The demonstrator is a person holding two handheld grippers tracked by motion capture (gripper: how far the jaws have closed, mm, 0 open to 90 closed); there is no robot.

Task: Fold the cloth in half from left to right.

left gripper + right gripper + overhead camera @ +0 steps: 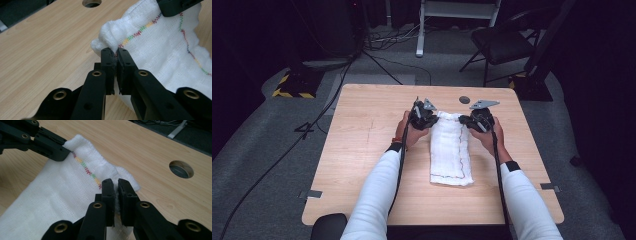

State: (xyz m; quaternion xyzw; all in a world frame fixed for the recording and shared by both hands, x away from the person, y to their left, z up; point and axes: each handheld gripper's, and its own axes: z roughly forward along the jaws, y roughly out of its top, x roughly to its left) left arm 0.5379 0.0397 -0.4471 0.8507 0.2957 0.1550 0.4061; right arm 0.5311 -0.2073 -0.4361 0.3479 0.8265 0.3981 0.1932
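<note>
Folding in progress: white cloth (pixel 451 150) lies as a long strip mid-bench (pixel 362 150), already narrowed. Left hand-held gripper (pixel 114 53) and right hand-held gripper (pixel 115 185) each pinch a far corner, lifted slightly. Left to do, likely: bring far end over toward near end.

White sleeves end in black cuffs. Each black hand-held gripper, left (pixel 424 119) and right (pixel 476 121), carries a grey three-cornered plate and a black cable. Brass-ringed screw holes dot the jaw arms.

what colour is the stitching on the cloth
Multicoloured zigzag stitching on a white cloth, clearest in the left gripper view.
</note>
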